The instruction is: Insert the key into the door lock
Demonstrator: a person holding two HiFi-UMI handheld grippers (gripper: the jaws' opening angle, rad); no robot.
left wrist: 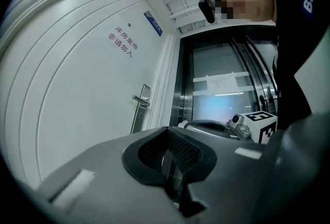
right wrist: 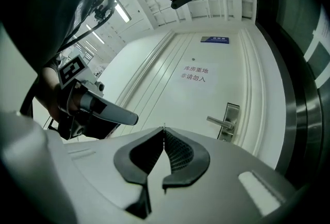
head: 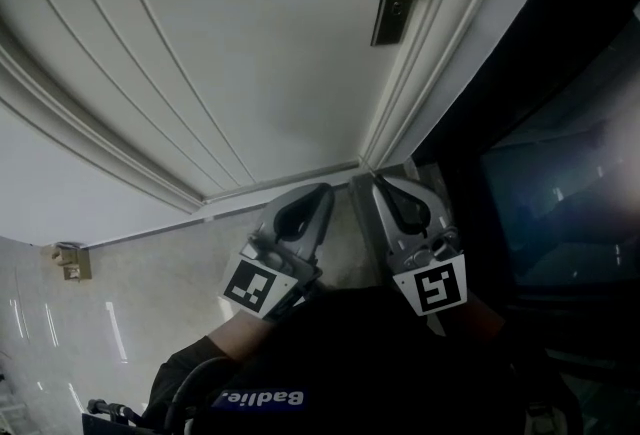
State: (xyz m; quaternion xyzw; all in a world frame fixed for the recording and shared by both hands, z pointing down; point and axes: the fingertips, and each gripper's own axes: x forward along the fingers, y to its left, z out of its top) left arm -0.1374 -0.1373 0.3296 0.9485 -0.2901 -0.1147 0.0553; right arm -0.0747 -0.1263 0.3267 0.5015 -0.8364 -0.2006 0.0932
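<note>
White panelled door (head: 250, 43) faced by two grey plastic grippers.
The left hand-held gripper (head: 326, 190) is pressed together; the right hand-held gripper (head: 378, 180) pinches a thin key (right wrist: 164, 127), seen edge-on.

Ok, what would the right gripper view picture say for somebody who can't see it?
The right gripper, jaws shut on a thin pale sliver, perhaps the key, points at a white door with a silver lever handle on its right side. The left gripper sits at the left.
</note>
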